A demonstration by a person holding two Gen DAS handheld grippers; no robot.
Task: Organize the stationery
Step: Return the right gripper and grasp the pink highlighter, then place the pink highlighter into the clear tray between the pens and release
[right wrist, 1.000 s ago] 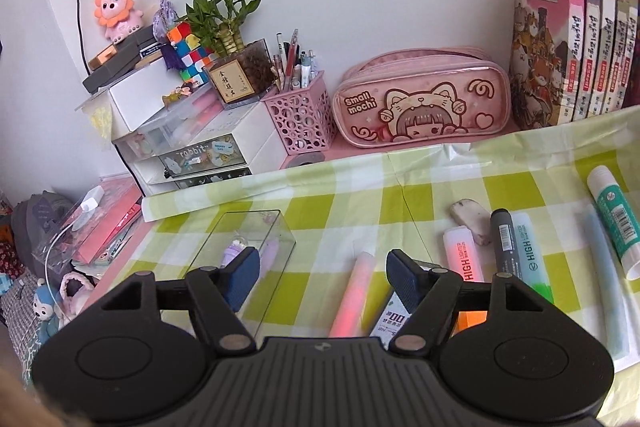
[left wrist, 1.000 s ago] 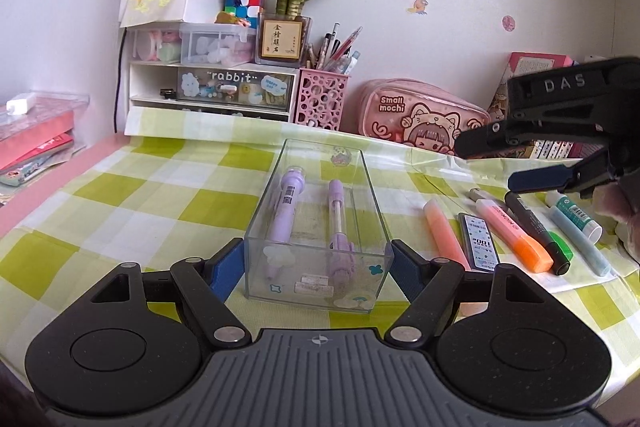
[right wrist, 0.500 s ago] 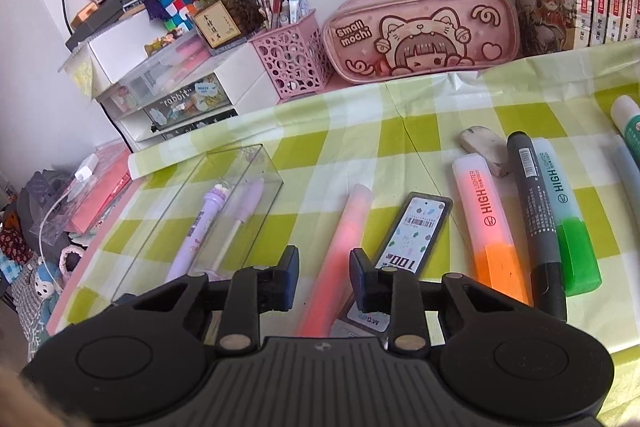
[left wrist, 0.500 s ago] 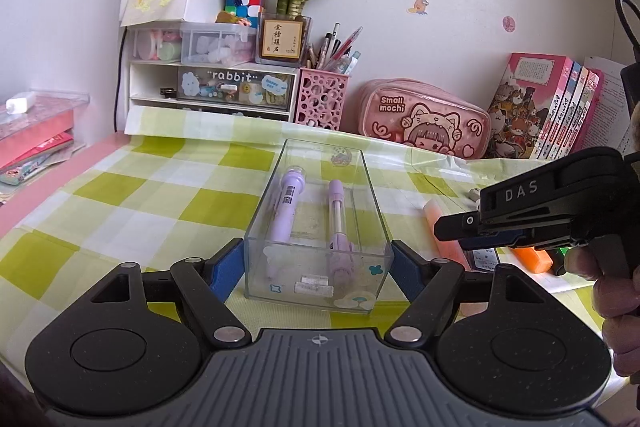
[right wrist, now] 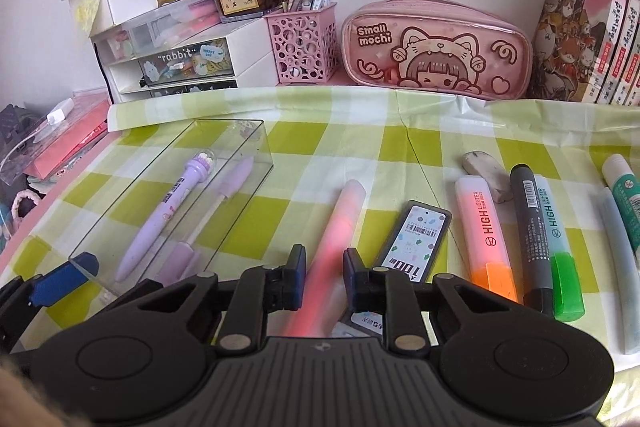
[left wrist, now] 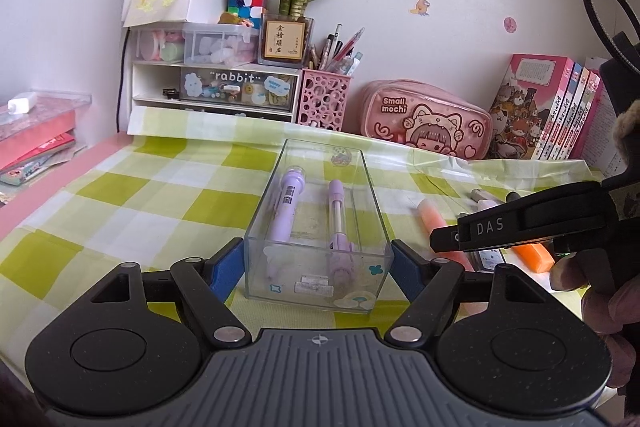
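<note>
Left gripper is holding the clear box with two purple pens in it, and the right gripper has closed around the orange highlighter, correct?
Not quite. The right wrist view shows the right gripper closing around the pink pen, not the orange highlighter, which lies untouched further right. The rest holds: the left gripper clamps the clear box with two purple pens.

Left wrist view: low, close over near edge of checked tablecloth (left wrist: 132, 195), facing back wall, clear box (left wrist: 320, 227) dead ahead. Right wrist view: further right, tilted steeper down. Both share box, pink pencil case (right wrist: 436, 47).
</note>
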